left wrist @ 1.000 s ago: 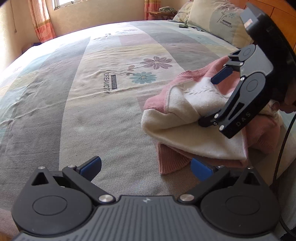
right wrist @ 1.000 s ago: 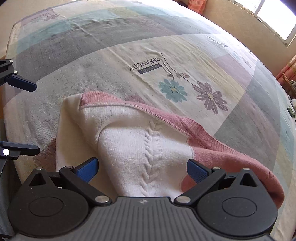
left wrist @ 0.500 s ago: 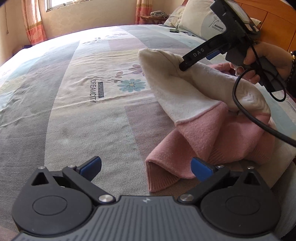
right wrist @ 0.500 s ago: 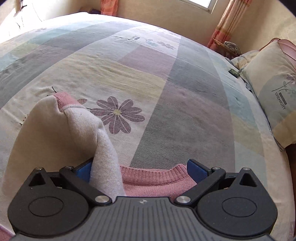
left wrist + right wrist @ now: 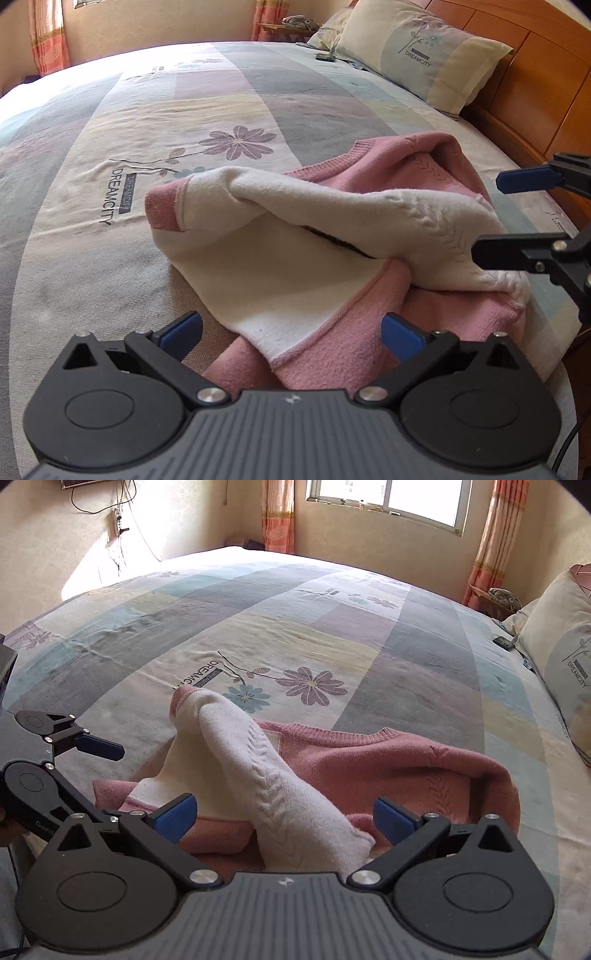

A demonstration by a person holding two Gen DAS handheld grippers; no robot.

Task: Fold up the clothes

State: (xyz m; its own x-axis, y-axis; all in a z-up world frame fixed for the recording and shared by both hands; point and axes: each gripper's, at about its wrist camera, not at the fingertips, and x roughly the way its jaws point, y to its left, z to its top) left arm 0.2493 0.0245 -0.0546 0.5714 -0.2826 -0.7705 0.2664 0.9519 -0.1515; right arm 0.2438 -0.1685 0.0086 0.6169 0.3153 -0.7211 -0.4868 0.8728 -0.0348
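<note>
Bed (image 5: 110, 258): rumpled pink-white sweater (image 5: 314, 229)

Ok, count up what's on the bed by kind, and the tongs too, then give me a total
Sweaters: 1, pink and white sweater
Pillows: 2, front pillow, back pillow
Small dark items: 1, small dark object
Tongs: 2, left tongs, right tongs, both open
Total: 6

You've let go of the sweater (image 5: 332, 229) with your right gripper (image 5: 487, 218); its fingers (image 5: 524, 179) now stand apart, and the lifted cream fold has dropped onto the pink heap on the bed (image 5: 184, 110).
</note>
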